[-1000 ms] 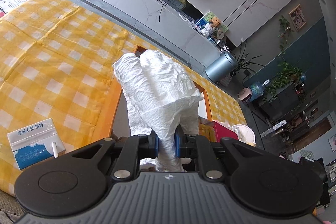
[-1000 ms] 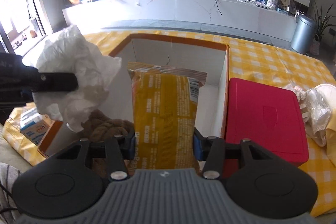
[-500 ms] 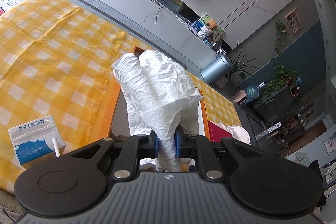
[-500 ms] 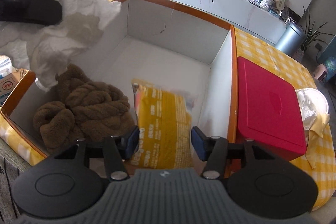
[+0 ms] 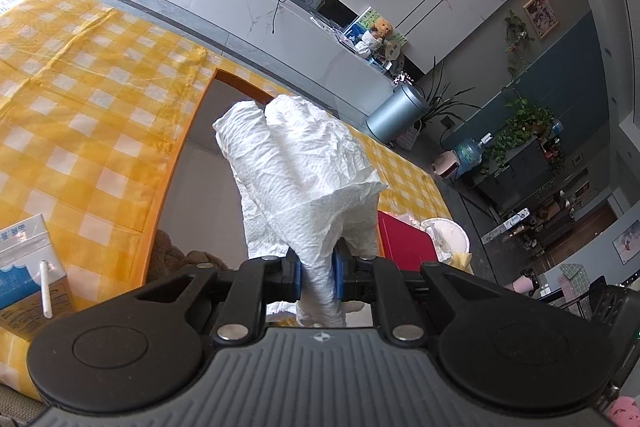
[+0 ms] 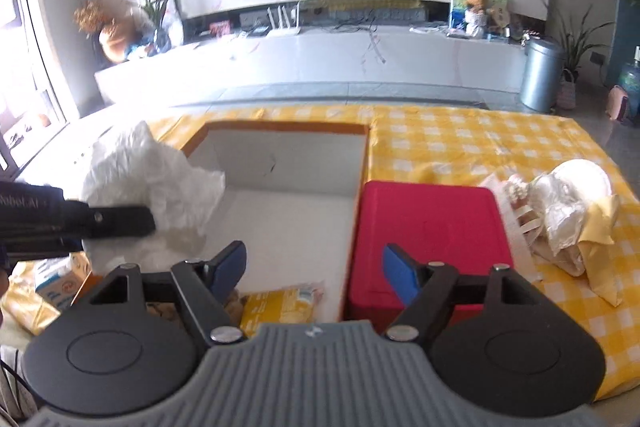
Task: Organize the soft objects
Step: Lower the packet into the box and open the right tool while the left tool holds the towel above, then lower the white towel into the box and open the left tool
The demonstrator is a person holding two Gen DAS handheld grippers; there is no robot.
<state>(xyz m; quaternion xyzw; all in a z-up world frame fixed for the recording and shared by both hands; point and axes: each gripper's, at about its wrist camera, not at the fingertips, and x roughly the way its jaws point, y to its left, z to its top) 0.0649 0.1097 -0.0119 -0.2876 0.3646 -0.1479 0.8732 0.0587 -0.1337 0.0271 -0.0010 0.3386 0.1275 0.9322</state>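
My left gripper (image 5: 316, 277) is shut on a crumpled white paper towel (image 5: 304, 171), held above the orange-rimmed box (image 5: 176, 151). From the right wrist view the same towel (image 6: 152, 183) hangs over the box's left wall (image 6: 192, 147), with the left gripper's black finger (image 6: 116, 223) across it. My right gripper (image 6: 314, 267) hovers above the box's near right corner; its jaws are opening and nothing is between them. A yellow snack bag (image 6: 280, 307) lies in the box below it. A brown fuzzy cloth (image 5: 172, 251) sits in the box's near left corner.
A red lidded box (image 6: 432, 227) stands against the orange box's right side. Right of it lies a pile of white and yellow wrappers (image 6: 560, 215). A blue-and-white milk carton (image 5: 28, 267) with a straw stands on the yellow checked tablecloth (image 5: 80, 107) left of the box.
My right gripper let go of the yellow snack bag, which now lies in the box, then opened wider and pulled back and up. The left gripper with the towel shifted slightly over the box.
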